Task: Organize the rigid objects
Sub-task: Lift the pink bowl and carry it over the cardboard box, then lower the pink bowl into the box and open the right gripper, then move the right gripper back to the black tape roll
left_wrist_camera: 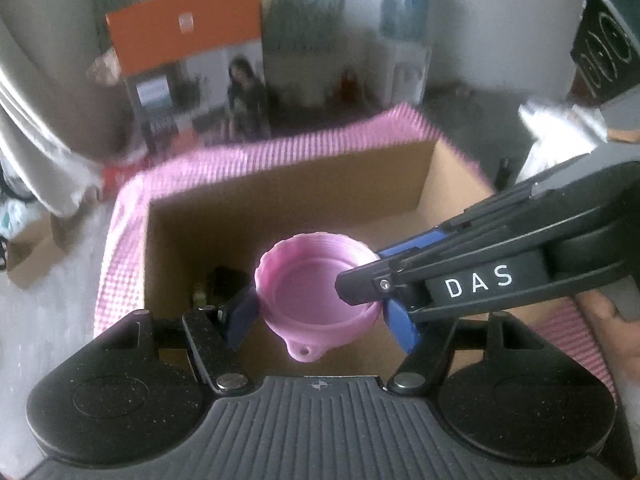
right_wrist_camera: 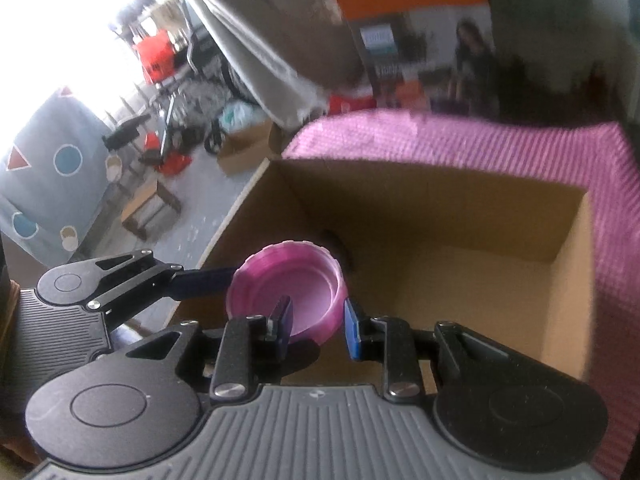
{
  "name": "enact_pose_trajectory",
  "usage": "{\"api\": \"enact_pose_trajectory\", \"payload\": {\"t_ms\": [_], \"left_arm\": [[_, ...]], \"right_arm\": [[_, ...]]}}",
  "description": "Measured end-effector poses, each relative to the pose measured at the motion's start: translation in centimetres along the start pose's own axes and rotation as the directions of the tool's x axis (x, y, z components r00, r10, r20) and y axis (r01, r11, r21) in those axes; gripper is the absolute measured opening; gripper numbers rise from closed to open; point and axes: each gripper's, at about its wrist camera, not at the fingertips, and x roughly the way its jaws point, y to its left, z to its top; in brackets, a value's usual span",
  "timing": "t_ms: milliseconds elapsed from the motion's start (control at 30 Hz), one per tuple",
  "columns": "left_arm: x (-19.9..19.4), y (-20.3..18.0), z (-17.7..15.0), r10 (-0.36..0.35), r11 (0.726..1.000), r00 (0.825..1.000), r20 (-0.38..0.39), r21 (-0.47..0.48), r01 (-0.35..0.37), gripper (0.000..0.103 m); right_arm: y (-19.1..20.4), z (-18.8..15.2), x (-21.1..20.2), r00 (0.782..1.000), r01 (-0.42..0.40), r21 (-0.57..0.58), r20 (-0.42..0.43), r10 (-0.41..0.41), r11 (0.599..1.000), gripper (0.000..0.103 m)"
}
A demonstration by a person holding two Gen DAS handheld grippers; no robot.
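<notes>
A pink collapsible bowl [left_wrist_camera: 316, 292] with a small hanging tab hangs over the open cardboard box [left_wrist_camera: 280, 208]. My left gripper [left_wrist_camera: 320, 320] spans the bowl's full width, with a blue pad pressed on each side. My right gripper [left_wrist_camera: 372, 268] reaches in from the right. In the right wrist view it [right_wrist_camera: 318, 324] pinches the near wall of the bowl [right_wrist_camera: 288, 292], one finger inside and one outside. The left gripper's finger [right_wrist_camera: 204, 280] touches the bowl's far left side there; its other finger is hidden. The box [right_wrist_camera: 460, 280] lies below and to the right.
The box's outside is wrapped in ribbed pink material [left_wrist_camera: 120, 248]. A small dark object [left_wrist_camera: 220, 280] lies inside near its left wall. An orange-topped carton [left_wrist_camera: 188, 60] stands behind the box. Cardboard boxes and clutter [right_wrist_camera: 168, 80] cover the floor at left.
</notes>
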Motion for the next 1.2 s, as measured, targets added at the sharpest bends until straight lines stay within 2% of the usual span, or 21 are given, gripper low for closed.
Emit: {"api": "enact_pose_trajectory", "payload": {"t_ms": [300, 467, 567, 733, 967, 1067, 1200], "left_arm": [[4.2, 1.1, -0.3, 0.036, 0.998, 0.984, -0.173, 0.05, -0.027, 0.07], [4.5, 1.1, -0.7, 0.021, 0.999, 0.977, -0.213, 0.051, -0.011, 0.073], [4.3, 1.4, -0.7, 0.013, 0.999, 0.978, -0.209, 0.042, -0.004, 0.075], [3.2, 1.8, -0.4, 0.0, 1.0, 0.986, -0.169, 0.01, 0.002, 0.076], [0.2, 1.2, 0.2, -0.005, 1.0, 0.999, -0.046, -0.005, 0.005, 0.081], [-1.9, 0.3, -0.1, 0.002, 1.0, 1.0, 0.017, -0.003, -0.002, 0.082], [-4.4, -0.8, -0.7, 0.004, 1.0, 0.996, 0.092, -0.011, -0.003, 0.082]], "right_arm": [[-2.7, 1.3, 6.7, 0.98, -0.041, 0.071, -0.19, 0.054, 0.997, 0.03], [-3.0, 0.8, 8.8, 0.961, -0.037, 0.072, -0.272, 0.056, 0.997, 0.032], [-3.1, 0.7, 9.1, 0.955, -0.034, 0.078, -0.29, 0.056, 0.996, 0.036], [-3.2, 0.8, 7.6, 0.968, -0.05, 0.096, -0.24, 0.072, 0.994, 0.042], [-3.1, 0.0, 2.2, 0.994, -0.078, 0.103, -0.067, 0.085, 0.992, 0.043], [-3.1, -1.1, -0.9, 0.996, -0.083, 0.105, 0.022, 0.081, 0.991, 0.043], [-3.8, -2.6, -4.9, 0.989, -0.084, 0.125, 0.133, 0.067, 0.989, 0.043]]}}
